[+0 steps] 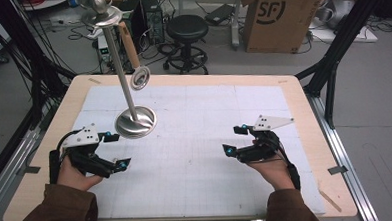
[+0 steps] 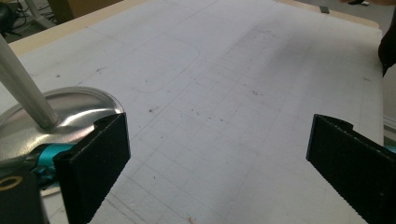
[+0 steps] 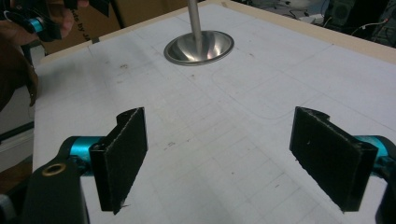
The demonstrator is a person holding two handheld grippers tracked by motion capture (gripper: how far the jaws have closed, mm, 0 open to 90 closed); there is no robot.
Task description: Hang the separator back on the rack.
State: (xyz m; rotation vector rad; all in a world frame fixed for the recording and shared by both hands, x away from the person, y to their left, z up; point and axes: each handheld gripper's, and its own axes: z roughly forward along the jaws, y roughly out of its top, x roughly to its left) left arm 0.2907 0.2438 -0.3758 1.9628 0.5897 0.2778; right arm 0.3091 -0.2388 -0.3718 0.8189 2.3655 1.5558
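A tall metal stand rests on the white gridded mat (image 1: pixel 195 140), with a round dished base (image 1: pixel 136 121), a slanting pole (image 1: pixel 118 64), a small round dish (image 1: pixel 140 77) partway up and a wider top tier (image 1: pixel 99 14). My left gripper (image 1: pixel 116 150) rests low at the mat's left, just in front of the base, jaws open and empty. The stand's base (image 2: pixel 51 119) sits right beside its left jaw in the left gripper view. At the mat's right my right gripper (image 1: pixel 235 140) is open and empty, pointing toward the stand's base (image 3: pixel 198 47).
The mat lies on a wooden table (image 1: pixel 303 93). Behind the table stand a black stool (image 1: pixel 186 28), a cardboard box (image 1: pixel 280 16) and computer gear with cables. Black frame struts (image 1: pixel 338 39) rise at the right and left edges.
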